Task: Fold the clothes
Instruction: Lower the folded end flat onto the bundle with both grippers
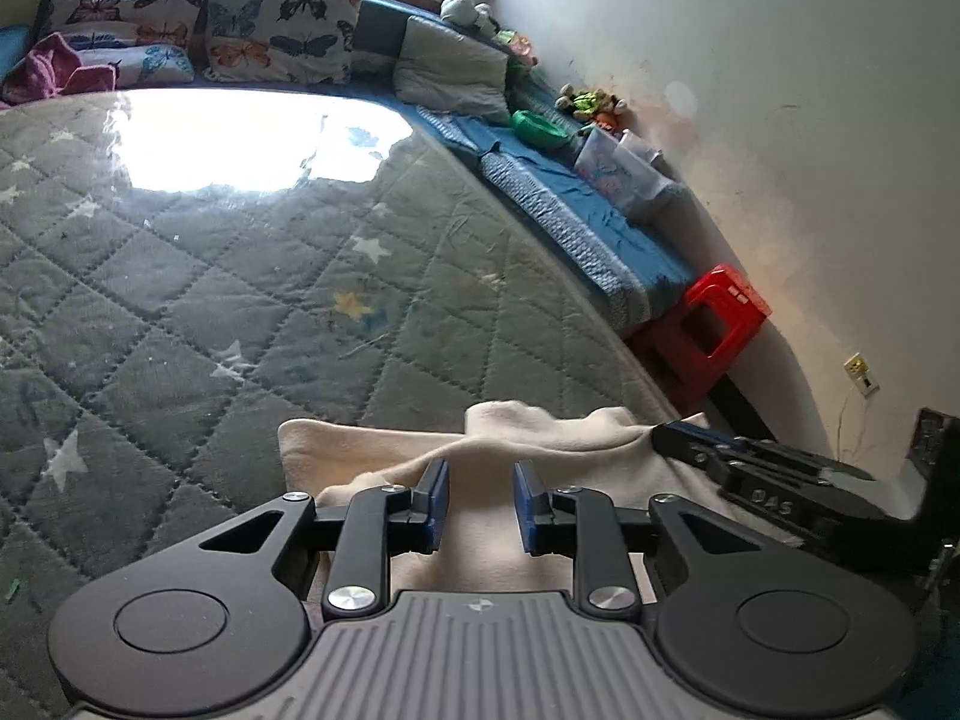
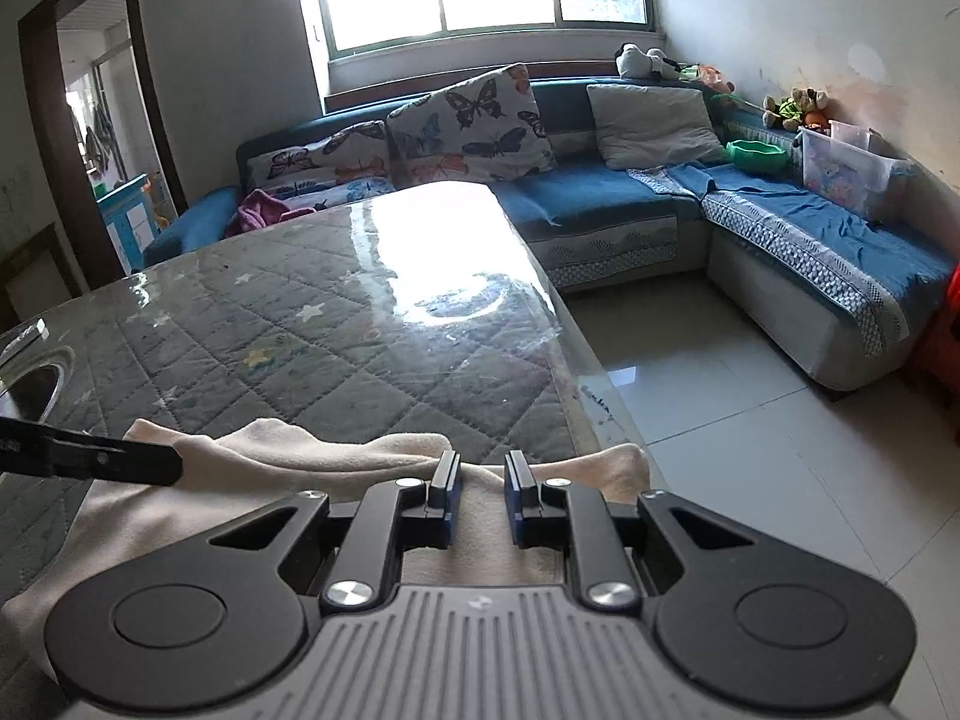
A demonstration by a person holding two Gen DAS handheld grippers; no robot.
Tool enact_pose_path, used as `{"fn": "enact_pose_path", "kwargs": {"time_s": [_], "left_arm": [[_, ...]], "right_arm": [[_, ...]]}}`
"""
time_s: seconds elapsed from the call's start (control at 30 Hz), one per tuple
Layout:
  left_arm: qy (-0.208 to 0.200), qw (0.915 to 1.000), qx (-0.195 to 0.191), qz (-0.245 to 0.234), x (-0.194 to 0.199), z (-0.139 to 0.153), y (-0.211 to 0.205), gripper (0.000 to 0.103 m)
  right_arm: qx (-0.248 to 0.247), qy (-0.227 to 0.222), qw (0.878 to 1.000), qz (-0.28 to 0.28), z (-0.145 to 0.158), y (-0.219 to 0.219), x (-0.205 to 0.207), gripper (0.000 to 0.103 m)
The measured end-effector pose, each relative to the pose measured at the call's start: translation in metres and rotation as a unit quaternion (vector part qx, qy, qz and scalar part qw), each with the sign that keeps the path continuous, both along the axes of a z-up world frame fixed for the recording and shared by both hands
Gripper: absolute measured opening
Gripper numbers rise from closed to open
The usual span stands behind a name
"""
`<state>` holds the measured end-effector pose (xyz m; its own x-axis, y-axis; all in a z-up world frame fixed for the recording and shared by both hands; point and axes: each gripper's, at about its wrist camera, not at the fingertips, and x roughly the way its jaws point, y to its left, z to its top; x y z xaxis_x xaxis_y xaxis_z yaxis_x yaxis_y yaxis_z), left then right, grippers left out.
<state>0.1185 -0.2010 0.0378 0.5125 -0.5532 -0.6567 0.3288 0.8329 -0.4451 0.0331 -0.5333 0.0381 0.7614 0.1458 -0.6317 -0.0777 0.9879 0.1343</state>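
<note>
Table (image 2: 336,324): quilted, under a clear glossy cover; the cloth lies at its near edge.
Cloth (image 1: 492,450): cream, rumpled, with a raised ridge along its far side; whether it lies folded or only bunched is unclear.
Fold: my judgement is to take matching edges, lift evenly and lay layers flush.
Left gripper (image 1: 480,507): low over the cloth, fingers spread, pinching nothing.
Right gripper (image 2: 482,501): alongside, angled towards the left one, also spread and empty.

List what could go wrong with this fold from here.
The cream fleece garment lies at the table's near right corner; its end reaches the glossy quilted table's edge and might slide off. Both the left gripper and right gripper are open, so the bunched fabric could shift.
</note>
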Motion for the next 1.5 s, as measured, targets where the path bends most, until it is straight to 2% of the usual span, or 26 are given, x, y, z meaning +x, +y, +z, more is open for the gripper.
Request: {"fn": "enact_pose_path", "kwargs": {"time_s": [0.13, 0.23, 0.5, 0.8, 1.17, 1.5], "left_arm": [[0.000, 1.0000, -0.007, 0.004, -0.003, 0.000, 0.005, 0.025], [-0.009, 0.9999, -0.010, -0.002, -0.012, 0.007, 0.010, 0.025], [-0.034, 0.9982, -0.020, -0.045, -0.064, 0.019, 0.006, 0.025], [-0.056, 0.9935, -0.016, -0.098, -0.109, 0.020, -0.013, 0.025], [-0.049, 0.9925, -0.001, -0.112, -0.114, 0.004, -0.025, 0.025], [-0.056, 0.9929, -0.007, -0.105, -0.120, 0.010, -0.014, 0.025]], "right_arm": [[-0.001, -0.008, 1.000, -0.001, 0.005, 0.000, -0.005, 0.017], [-0.003, -0.016, 1.000, 0.004, 0.013, 0.001, -0.017, 0.024], [-0.017, -0.020, 0.999, 0.032, 0.025, 0.015, -0.076, 0.027], [-0.036, -0.046, 0.998, -0.008, 0.021, 0.020, -0.132, 0.028], [-0.040, -0.036, 0.998, -0.019, 0.000, 0.016, -0.140, 0.027], [-0.038, -0.061, 0.997, 0.024, 0.016, 0.039, -0.139, 0.027]]}}
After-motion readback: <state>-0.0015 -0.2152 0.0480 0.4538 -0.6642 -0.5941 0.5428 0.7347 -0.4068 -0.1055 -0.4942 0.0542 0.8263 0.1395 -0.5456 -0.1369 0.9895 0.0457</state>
